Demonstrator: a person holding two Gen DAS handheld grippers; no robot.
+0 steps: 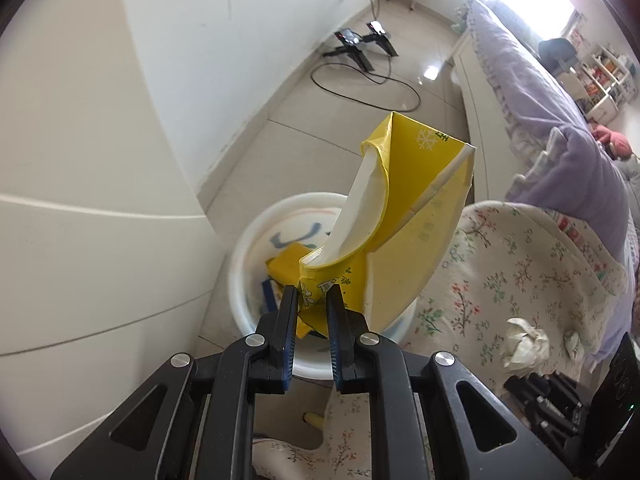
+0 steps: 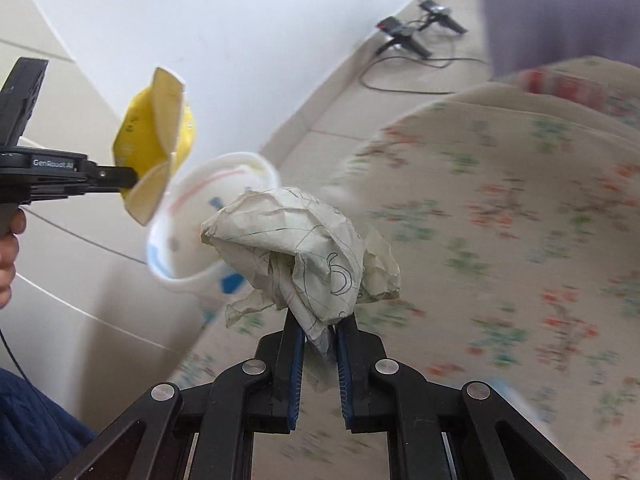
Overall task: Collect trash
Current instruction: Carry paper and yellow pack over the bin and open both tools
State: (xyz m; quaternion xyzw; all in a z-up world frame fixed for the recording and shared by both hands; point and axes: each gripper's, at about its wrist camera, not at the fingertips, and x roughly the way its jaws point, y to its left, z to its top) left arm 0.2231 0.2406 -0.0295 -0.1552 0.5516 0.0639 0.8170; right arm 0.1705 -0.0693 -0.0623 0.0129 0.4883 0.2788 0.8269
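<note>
My left gripper [image 1: 312, 300] is shut on a flattened yellow carton [image 1: 416, 200] and holds it above a white bin [image 1: 256, 240] on the floor. Yellow and blue trash [image 1: 282, 270] lies inside the bin. My right gripper [image 2: 320, 328] is shut on a crumpled paper ball with pen lines [image 2: 304, 248], held over the floral sheet. The right wrist view also shows the left gripper [image 2: 120, 178] with the yellow carton [image 2: 156, 140] over the white bin [image 2: 192, 236]. In the left wrist view the paper ball [image 1: 524, 346] shows at lower right.
A white cabinet [image 1: 100, 200] stands left of the bin. A bed with a floral sheet [image 1: 520, 280] and a purple cover [image 1: 540, 92] fills the right. Black stands and cables [image 1: 360, 48] lie on the tiled floor farther back.
</note>
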